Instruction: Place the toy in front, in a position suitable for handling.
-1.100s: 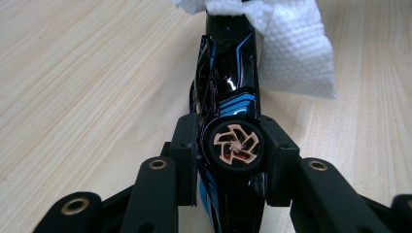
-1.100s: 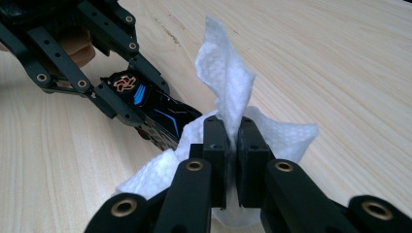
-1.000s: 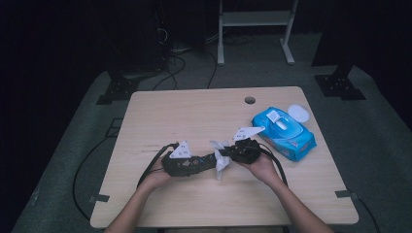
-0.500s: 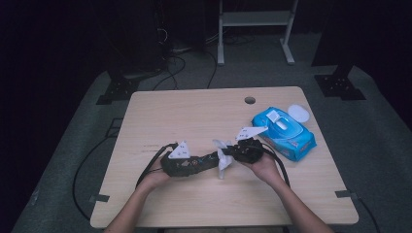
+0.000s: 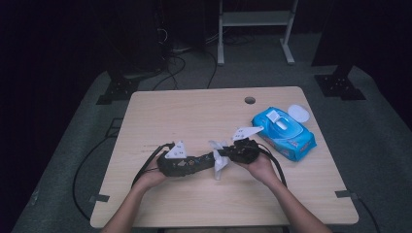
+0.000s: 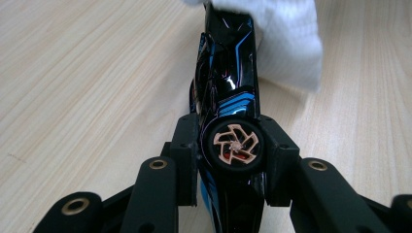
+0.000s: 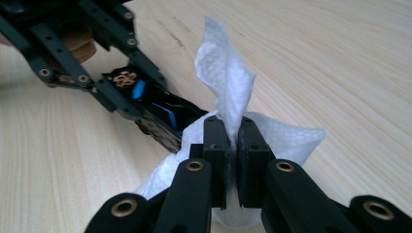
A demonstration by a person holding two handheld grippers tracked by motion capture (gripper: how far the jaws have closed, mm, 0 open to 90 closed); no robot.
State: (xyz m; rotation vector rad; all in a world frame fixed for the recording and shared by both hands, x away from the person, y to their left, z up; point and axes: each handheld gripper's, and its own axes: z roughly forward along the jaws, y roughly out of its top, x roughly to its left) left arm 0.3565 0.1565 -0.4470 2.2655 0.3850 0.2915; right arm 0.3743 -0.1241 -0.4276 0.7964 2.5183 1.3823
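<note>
Barely shifted since a second ago: both hands at the same spot mid-counter [image 5: 160,116], wipe nudged a touch along the car. Left gripper [image 6: 232,145] clamped across a black toy car [image 6: 226,92] at its wheel; right gripper [image 7: 232,145] pinched shut on a white wet wipe [image 7: 228,77]. Long axis level, running between the grippers, far end tucked into the wipe. Risks: car twisting in the narrow wheel grip under sideways rubbing; thin wipe slipping free or tearing. Blue wipes pack [image 5: 284,132] well apart.
</note>
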